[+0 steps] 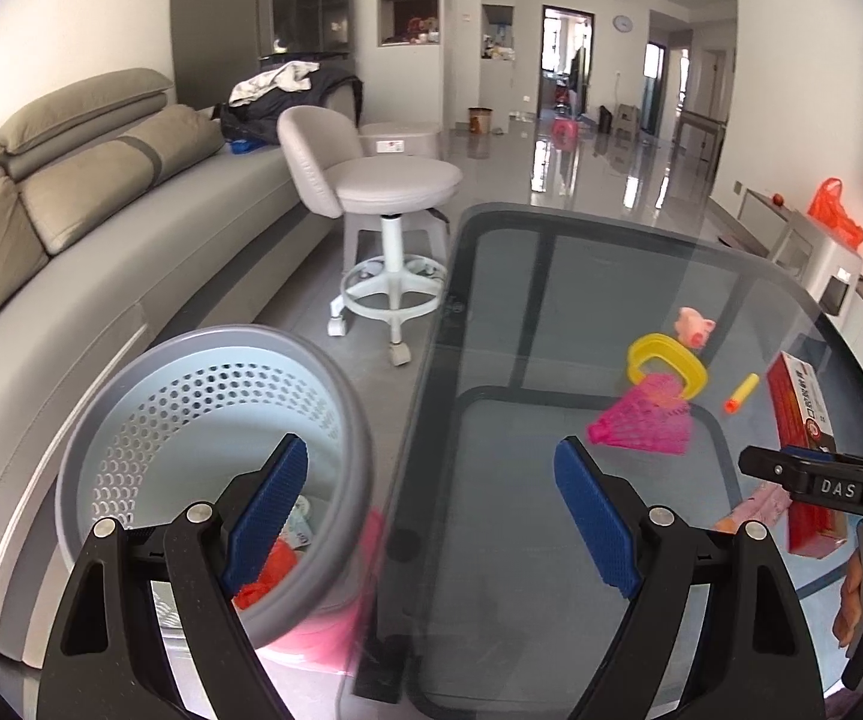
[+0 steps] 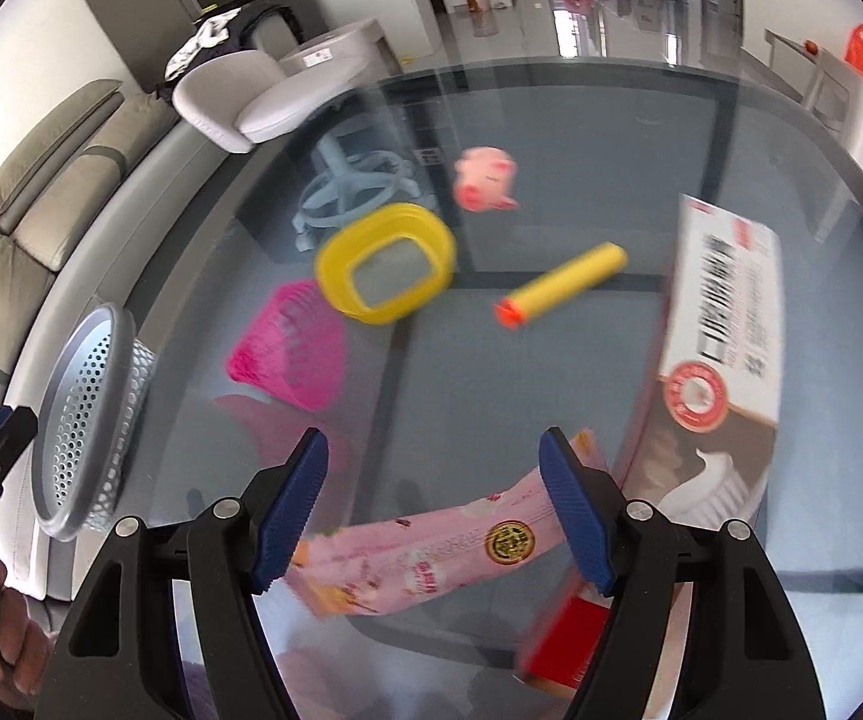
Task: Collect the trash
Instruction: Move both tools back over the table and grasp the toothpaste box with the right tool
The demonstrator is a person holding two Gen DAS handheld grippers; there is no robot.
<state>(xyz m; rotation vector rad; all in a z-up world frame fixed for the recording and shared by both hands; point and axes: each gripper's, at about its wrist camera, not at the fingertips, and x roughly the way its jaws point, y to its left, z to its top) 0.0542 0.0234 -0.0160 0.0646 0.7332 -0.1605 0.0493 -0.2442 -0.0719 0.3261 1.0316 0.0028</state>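
My left gripper (image 1: 431, 444) is open and holds nothing. Its left finger hangs over a grey perforated waste basket (image 1: 131, 420) that has red and paper scraps at the bottom. My right gripper (image 2: 434, 444) is open too, low over the glass table (image 2: 461, 372). A pink snack wrapper (image 2: 431, 546) lies under the gap between its blue pads; I cannot tell whether the pads touch it. A long red and white carton (image 2: 725, 330) lies just right of the wrapper. The right gripper also shows in the left wrist view as a black finger (image 1: 803, 474) above the carton (image 1: 800, 402).
On the glass lie a yellow ring (image 2: 386, 261), a pink ribbed fan-shaped piece (image 2: 293, 354), a yellow foam dart (image 2: 563, 279) and a pink pig toy (image 2: 485, 180). A white swivel stool (image 1: 389, 192) and a grey sofa (image 1: 101, 228) stand left of the table.
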